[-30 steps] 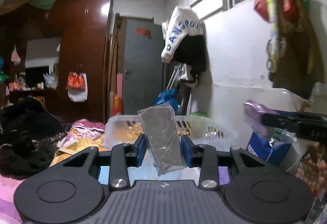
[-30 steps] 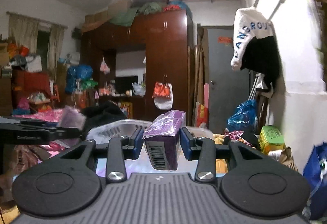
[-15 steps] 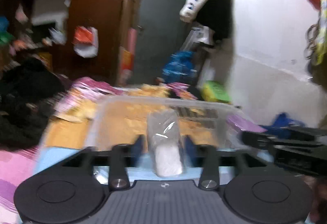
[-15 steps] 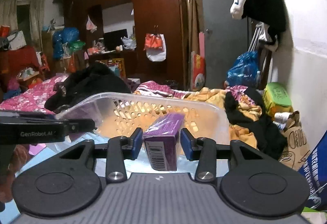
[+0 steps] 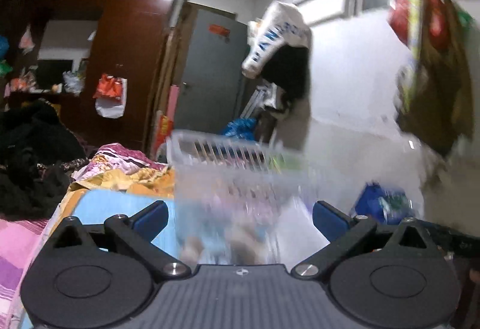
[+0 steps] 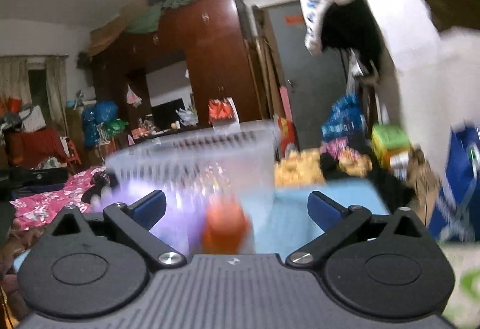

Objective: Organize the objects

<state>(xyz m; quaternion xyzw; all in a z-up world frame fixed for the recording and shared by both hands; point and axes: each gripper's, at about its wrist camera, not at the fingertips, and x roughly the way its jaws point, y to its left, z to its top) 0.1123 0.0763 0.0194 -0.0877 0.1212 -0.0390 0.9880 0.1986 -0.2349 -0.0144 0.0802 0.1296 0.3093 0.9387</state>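
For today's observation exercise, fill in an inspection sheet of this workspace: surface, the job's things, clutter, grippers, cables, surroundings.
Surface: light blue sheet over a bed.
Job's things: clear slotted basket ahead of both grippers; blurred orange object before it, identity unclear.
Clutter: black clothes, floral bedding, green box.
Grippers: left gripper open, holding nothing; right gripper open, holding nothing.
Cables: nothing seen.
Surroundings: brown wardrobe, grey door, hung white garment.

Surface: bed (image 5: 99,209), light blue cover in front.
Basket: clear slatted plastic basket (image 5: 240,161) on the blue cover, blurred.
Bedding: pink floral quilt (image 6: 45,200), orange-yellow cloth (image 5: 135,179).
Clothing: black heap (image 5: 30,167) at left.
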